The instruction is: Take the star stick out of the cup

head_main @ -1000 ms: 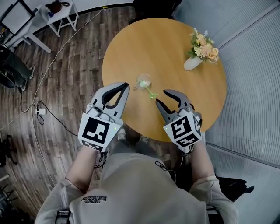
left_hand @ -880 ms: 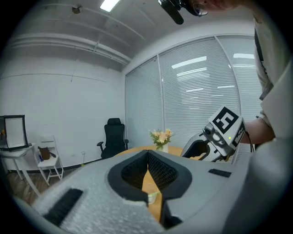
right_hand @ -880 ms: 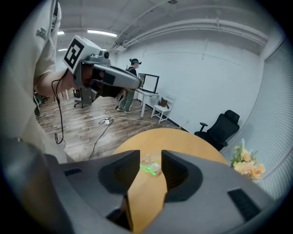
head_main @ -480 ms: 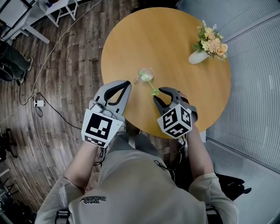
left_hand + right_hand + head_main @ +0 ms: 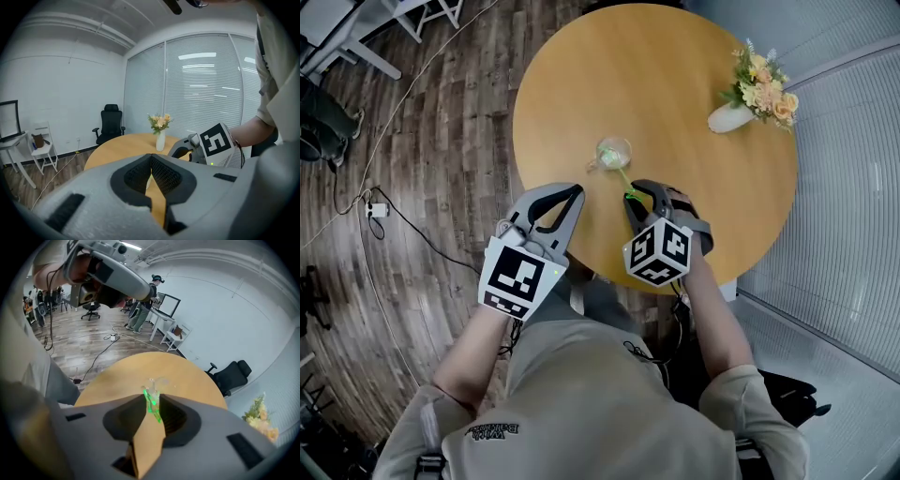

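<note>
The right gripper's (image 5: 151,398) jaws stand narrowly apart around the thin green star stick (image 5: 153,407), which leans from the clear cup (image 5: 612,153) just ahead. The left gripper's (image 5: 151,157) jaw tips meet, holding nothing.

1. Floor (image 5: 422,169): dark wood planks. Cables (image 5: 412,227) trail across it, with a white plug block (image 5: 377,210) on one.
2. Round wooden table (image 5: 675,75) with a light orange top. A white vase of peach and yellow flowers (image 5: 748,94) stands near its edge.
3. Glass wall with shut white blinds (image 5: 853,187) just beside the table; strip lights reflect in it.
4. Other walls (image 5: 61,89) are plain white. White ceiling, strip lights (image 5: 131,246) on.
5. Black office chair (image 5: 110,123) by the wall beyond the table.
6. White chair (image 5: 177,337) beside a white desk (image 5: 161,317) with a dark monitor (image 5: 169,303). A person (image 5: 143,305) stands at the desk.
</note>
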The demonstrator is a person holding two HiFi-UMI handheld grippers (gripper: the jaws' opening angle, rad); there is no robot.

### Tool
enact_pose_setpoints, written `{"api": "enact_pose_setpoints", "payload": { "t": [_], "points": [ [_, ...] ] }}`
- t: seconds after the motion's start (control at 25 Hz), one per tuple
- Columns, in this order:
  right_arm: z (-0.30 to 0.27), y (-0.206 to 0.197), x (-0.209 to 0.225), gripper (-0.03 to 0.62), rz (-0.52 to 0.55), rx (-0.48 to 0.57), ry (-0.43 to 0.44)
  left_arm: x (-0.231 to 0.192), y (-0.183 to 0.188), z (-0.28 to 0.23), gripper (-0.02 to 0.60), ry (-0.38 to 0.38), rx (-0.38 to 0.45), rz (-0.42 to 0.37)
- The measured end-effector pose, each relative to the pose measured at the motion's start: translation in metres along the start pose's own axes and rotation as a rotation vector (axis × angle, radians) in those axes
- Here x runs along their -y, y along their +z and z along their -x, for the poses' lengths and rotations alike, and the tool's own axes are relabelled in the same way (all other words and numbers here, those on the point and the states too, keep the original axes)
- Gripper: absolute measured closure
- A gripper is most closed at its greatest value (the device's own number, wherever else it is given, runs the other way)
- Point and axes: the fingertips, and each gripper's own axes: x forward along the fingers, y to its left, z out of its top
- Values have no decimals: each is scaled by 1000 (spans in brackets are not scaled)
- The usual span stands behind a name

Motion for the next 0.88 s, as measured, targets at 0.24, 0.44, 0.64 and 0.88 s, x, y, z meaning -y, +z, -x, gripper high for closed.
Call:
{"api": "enact_pose_setpoints", "payload": {
  "t": [0.24, 0.44, 0.64, 0.88],
  "points": [
    [-1, -3, 14, 553, -85, 11, -73, -3, -11, 11, 558, 14, -11, 5],
    [13, 3, 16, 556, -162, 34, -47, -10, -11, 20, 558, 29, -18, -9],
    [37, 14, 22, 557, -267, 96, -28, -18, 12, 26, 558, 47, 21, -50],
    [79, 27, 35, 556, -412, 228, -48, -14, 44, 33, 558, 36, 60, -150]
  ]
}}
